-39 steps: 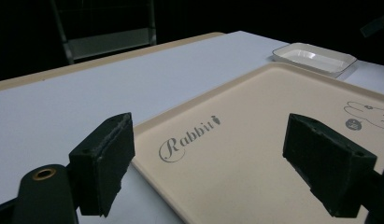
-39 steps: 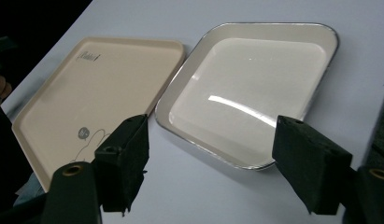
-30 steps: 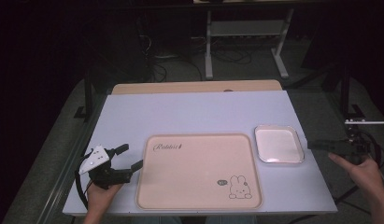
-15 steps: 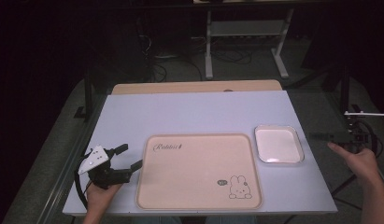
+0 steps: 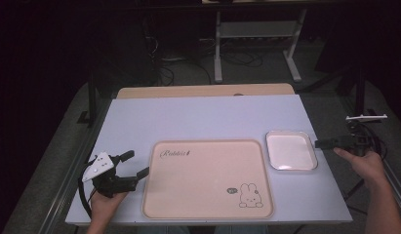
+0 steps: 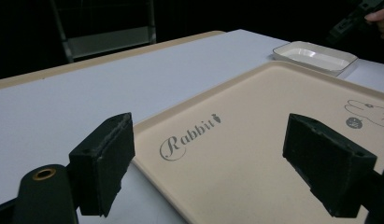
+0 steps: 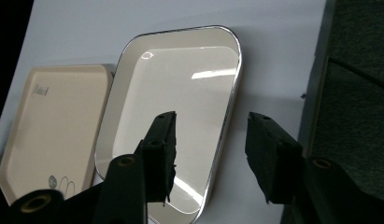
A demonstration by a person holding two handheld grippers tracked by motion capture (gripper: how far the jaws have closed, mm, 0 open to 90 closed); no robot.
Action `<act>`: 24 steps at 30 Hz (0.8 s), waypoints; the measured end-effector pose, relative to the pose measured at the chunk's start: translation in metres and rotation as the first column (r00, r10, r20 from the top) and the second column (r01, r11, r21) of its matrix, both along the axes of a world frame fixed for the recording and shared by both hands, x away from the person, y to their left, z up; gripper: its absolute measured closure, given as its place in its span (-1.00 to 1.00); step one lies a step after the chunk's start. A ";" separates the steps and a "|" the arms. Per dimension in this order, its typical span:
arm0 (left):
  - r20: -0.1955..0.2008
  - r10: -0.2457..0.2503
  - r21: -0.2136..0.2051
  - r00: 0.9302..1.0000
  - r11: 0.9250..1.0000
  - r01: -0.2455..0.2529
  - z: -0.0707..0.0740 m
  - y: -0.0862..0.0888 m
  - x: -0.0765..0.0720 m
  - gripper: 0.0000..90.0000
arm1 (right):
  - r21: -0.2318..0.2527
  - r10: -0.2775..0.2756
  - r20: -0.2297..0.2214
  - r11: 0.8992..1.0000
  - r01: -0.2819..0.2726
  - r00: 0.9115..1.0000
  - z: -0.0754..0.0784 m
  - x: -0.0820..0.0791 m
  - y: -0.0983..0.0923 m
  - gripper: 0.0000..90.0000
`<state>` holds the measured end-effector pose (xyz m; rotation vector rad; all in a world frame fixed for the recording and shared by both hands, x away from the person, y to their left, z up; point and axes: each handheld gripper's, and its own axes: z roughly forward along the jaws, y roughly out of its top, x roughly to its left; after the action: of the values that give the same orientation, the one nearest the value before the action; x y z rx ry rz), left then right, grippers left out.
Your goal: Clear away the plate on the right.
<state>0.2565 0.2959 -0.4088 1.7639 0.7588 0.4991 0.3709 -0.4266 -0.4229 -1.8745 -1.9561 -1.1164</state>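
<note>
A beige tray (image 5: pixel 203 187) with a rabbit drawing lies at the table's front middle. A small white dish (image 5: pixel 290 151) sits to its right. My left gripper (image 5: pixel 136 163) rests open by the tray's left edge. In the left gripper view its jaws (image 6: pixel 208 135) stand wide over the tray (image 6: pixel 255 140) near the word Rabbit, with nothing held. My right gripper (image 5: pixel 319 143) points at the dish's right rim. In the right gripper view its jaws (image 7: pixel 212 122) have just been closing. They straddle the rim of the dish (image 7: pixel 180 93) without pressing on it.
The pale table top (image 5: pixel 203 117) stretches bare behind the tray. A wooden board (image 5: pixel 203 90) lines its far edge. A metal stand (image 5: pixel 256 29) and cables lie on the dark floor beyond. A white bracket (image 5: pixel 366 117) sticks out off the table's right side.
My right hand has moved left and forward, bringing its gripper to the white dish's right rim. The left gripper has stayed where it was.
</note>
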 end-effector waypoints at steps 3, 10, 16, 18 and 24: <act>0.000 0.000 0.000 1.000 1.000 0.000 0.000 0.000 0.000 -0.64 | 0.002 -0.005 -0.014 1.000 0.005 1.000 -0.004 0.000 0.001 0.28; -0.003 0.001 0.002 1.000 1.000 -0.001 -0.001 -0.001 0.001 -0.64 | 0.002 -0.013 -0.053 1.000 0.013 0.999 -0.009 0.000 0.001 0.40; -0.003 -0.001 -0.006 1.000 1.000 0.001 0.000 -0.001 0.001 -0.64 | -0.016 -0.001 -0.073 1.000 0.000 0.997 -0.010 0.003 0.006 0.47; -0.003 0.001 -0.007 1.000 1.000 -0.001 0.000 0.000 0.001 -0.64 | -0.023 -0.001 -0.079 1.000 0.000 0.997 -0.011 0.004 0.007 0.51; -0.007 0.006 -0.008 1.000 1.000 -0.006 -0.001 0.000 0.001 -0.64 | -0.042 -0.018 -0.106 0.999 0.014 0.994 -0.014 0.006 0.010 0.60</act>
<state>0.2573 0.2963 -0.4095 1.7571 0.7697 0.4934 0.3773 -0.4161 -0.4366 -1.9319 -1.9230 -0.9662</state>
